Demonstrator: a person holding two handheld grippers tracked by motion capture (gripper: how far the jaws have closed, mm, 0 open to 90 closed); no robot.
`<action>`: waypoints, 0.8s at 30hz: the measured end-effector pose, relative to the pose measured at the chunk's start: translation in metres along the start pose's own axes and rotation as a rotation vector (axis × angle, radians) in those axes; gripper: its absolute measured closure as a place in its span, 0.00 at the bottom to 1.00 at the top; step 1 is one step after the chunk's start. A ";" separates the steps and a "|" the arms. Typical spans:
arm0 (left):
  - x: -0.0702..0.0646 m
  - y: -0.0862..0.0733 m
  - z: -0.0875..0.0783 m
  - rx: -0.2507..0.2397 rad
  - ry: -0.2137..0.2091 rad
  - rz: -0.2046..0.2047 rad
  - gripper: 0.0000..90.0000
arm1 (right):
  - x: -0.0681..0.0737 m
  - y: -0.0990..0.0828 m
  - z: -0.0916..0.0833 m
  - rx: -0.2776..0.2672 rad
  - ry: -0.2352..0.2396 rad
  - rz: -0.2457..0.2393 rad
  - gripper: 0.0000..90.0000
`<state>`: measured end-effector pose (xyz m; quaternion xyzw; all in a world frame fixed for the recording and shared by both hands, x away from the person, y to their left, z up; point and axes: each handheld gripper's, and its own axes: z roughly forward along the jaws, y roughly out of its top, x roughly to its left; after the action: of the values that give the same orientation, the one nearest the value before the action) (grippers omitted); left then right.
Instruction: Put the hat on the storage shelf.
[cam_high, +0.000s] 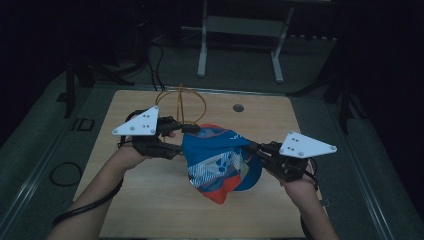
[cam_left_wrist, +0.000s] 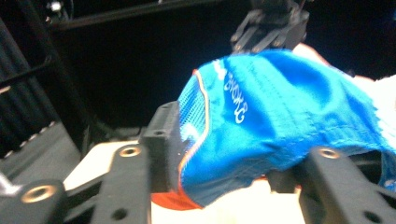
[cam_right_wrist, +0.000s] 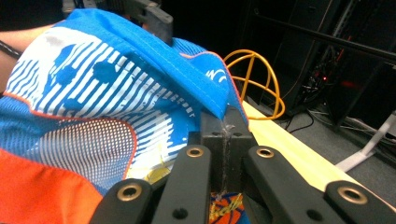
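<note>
Blue cloth cap (cam_high: 220, 160) is pinched shut by the right tool (cam_high: 254, 146); the left tool (cam_high: 186, 131) is half open, so it may be dropped onto the table (cam_high: 150, 200).

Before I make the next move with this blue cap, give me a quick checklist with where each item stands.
1. Right gripper clamped on the blue cap: ok, jaws shut on its edge.
2. Left gripper gripping the cap: not ok, jaws apart with the fabric between them, no pinch seen.
3. Cap off the table: cannot tell whether the orange lower edge touches.
4. Yellow wire frame apart from the cap: ok, it sits behind.
5. Cap spread between both grippers: ok.
</note>
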<state>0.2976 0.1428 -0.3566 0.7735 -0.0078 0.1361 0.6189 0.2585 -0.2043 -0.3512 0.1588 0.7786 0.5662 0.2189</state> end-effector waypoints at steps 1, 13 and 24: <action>-0.002 0.000 0.000 0.016 0.002 0.005 0.58 | 0.000 0.001 0.001 -0.003 0.003 0.001 1.00; -0.029 -0.006 0.020 0.159 0.186 0.048 0.17 | -0.001 0.001 0.007 -0.016 0.020 0.051 1.00; -0.047 -0.019 0.016 0.149 0.269 0.070 0.16 | -0.009 -0.002 0.003 -0.015 -0.011 0.075 1.00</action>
<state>0.2590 0.1244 -0.3880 0.7913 0.0583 0.2602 0.5502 0.2675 -0.2070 -0.3528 0.1894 0.7665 0.5792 0.2028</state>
